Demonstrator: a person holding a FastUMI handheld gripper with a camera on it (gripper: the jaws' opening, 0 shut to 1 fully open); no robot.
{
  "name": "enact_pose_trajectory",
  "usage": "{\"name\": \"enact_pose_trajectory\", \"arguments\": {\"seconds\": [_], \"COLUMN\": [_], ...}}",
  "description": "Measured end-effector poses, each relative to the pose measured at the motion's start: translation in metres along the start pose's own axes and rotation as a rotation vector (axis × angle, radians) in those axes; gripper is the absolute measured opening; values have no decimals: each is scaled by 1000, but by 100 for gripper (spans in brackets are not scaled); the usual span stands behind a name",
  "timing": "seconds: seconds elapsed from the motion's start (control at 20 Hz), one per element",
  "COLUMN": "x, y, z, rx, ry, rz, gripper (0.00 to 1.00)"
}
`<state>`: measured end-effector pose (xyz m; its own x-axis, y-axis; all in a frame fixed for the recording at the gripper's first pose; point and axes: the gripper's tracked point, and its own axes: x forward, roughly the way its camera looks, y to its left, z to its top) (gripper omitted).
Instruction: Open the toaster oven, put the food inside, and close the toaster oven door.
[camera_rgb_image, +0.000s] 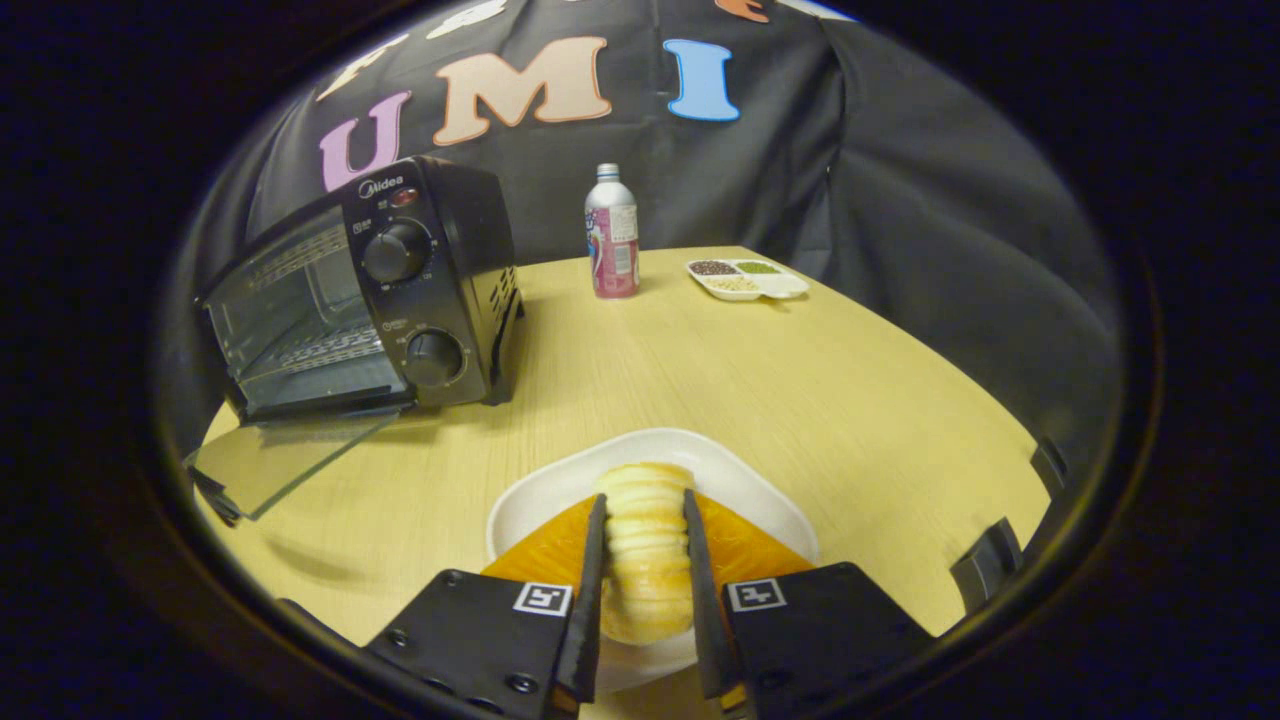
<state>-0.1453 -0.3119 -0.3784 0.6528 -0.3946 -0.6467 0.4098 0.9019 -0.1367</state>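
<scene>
At about ten o'clock from the tongs, the black toaster oven (360, 295) stands on the pale wooden desk (800, 400), well apart from the food. Its glass door (285, 460) is dropped open and lies flat on the desk in front of the opening, with the wire rack (320, 345) visible inside. Two round knobs (397, 250) sit one above the other on its control panel, at the oven's right side.

Near twelve o'clock, far beyond the tongs, an upright bottle (612, 232) with a pink and white label stands close to the desk's far edge. Just right of it, around one o'clock, a white divided tray (748, 279) holds dark, green and pale grains in separate compartments.

Directly ahead at six o'clock, the tongs (646, 510) pinch a pale, ridged bread roll (646, 560), one finger pressed against each side. The roll is over a white plate (740, 480), which rests on the desk; whether the roll touches the plate cannot be told. Orange pieces (745, 545) flank the fingers on both sides.
</scene>
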Motion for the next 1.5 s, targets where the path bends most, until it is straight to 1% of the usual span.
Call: {"name": "enact_pose_trajectory", "arguments": {"seconds": [0.1,0.45,0.55,0.7,0.8,0.95,1.1,1.25,1.3,1.5], "x": [1,-3,-2,-3,-3,-1,-1,-10,-15,-37], "y": [2,4,3,0,-2,-2,-2,-7,-5,15], "z": [-1,-1,-4,-3,1,-4,0,13,20,54], "rx": [5,9,19,13,10,11,9,-22,-30,14], "ry": [-4,-17,0,-6,-22,0,-20,-79,-96,-155], "rz": [-2,7,12,0,-7,-11,-15,-47,-46,4], "gripper": [28,28,28,27,34,34,57,61,63,69]}}
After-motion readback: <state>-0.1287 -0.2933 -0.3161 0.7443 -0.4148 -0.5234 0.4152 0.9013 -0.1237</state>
